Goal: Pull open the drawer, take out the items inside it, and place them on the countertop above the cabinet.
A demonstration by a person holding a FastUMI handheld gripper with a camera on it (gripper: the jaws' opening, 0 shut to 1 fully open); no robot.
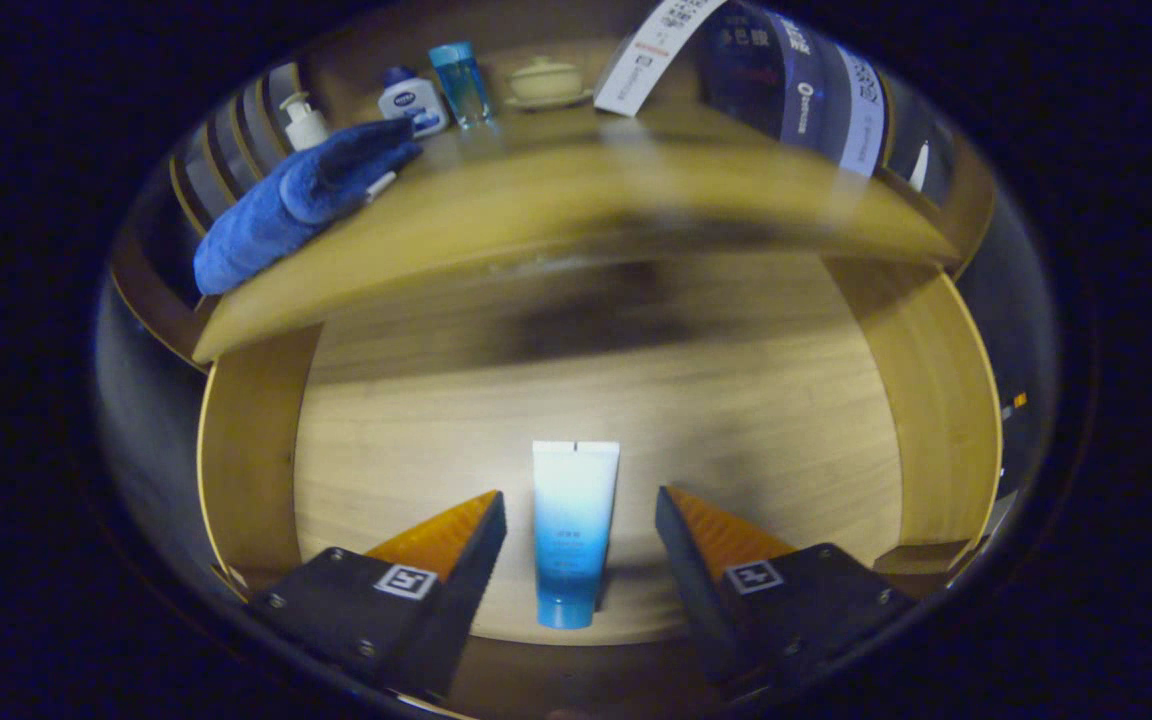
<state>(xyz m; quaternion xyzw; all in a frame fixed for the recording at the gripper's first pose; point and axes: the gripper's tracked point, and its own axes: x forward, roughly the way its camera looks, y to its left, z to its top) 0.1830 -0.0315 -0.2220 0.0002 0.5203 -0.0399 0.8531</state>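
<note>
On the table (576,205) above the cabinet, going from its left end: one folded blue towel (301,200) lies along the left front edge. Behind it, toward the back left corner, stands one white pump bottle (304,122). Next comes one white bottle with a dark cap (414,103), just beside the towel's far end, then one clear blue bottle (461,83) touching or nearly touching it. Further right along the back edge sits one pale lidded bowl on a saucer (545,82). A white paper strip (651,48) hangs down just right of the bowl, and a dark banner (796,85) stands at the right end.

Below the table's front edge, the drawer (246,450) is pulled open. It holds one thing: a white-to-blue tube (572,530), lying flat on the drawer floor near the front wall, cap end toward the front, well apart from both side walls.

The tongs (581,525) are spread wide, one finger on each side of the tube, neither touching it; the tube lies between them.
</note>
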